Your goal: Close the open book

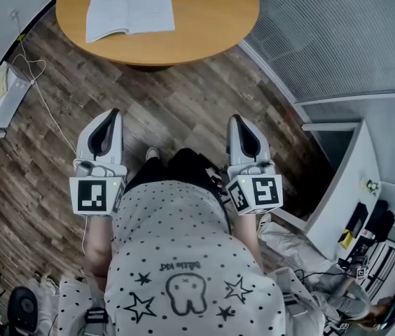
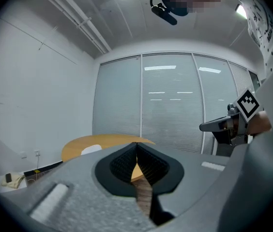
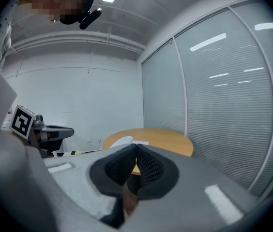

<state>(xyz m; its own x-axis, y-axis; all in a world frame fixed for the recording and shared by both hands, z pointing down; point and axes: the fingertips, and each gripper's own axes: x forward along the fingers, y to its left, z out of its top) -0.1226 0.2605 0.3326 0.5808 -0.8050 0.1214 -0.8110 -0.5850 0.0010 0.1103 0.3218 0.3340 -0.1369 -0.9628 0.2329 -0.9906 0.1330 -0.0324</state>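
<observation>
An open white book (image 1: 129, 9) lies flat on the round wooden table (image 1: 211, 19), toward its left side. In the left gripper view the book (image 2: 91, 149) shows as a pale sliver on the table (image 2: 107, 142). In the right gripper view the book (image 3: 122, 141) lies on the table (image 3: 168, 140) ahead. My left gripper (image 1: 113, 112) and right gripper (image 1: 234, 118) hang side by side over the floor, well short of the table. Both are shut, jaw tips meeting, with nothing between them (image 2: 136, 144) (image 3: 136, 146).
A wood-plank floor (image 1: 183, 110) runs between me and the table. A white box with cables (image 1: 0, 93) sits at the left wall. Slatted blinds (image 1: 337, 33) line the right side, and a white cabinet (image 1: 348, 180) with clutter stands at the right.
</observation>
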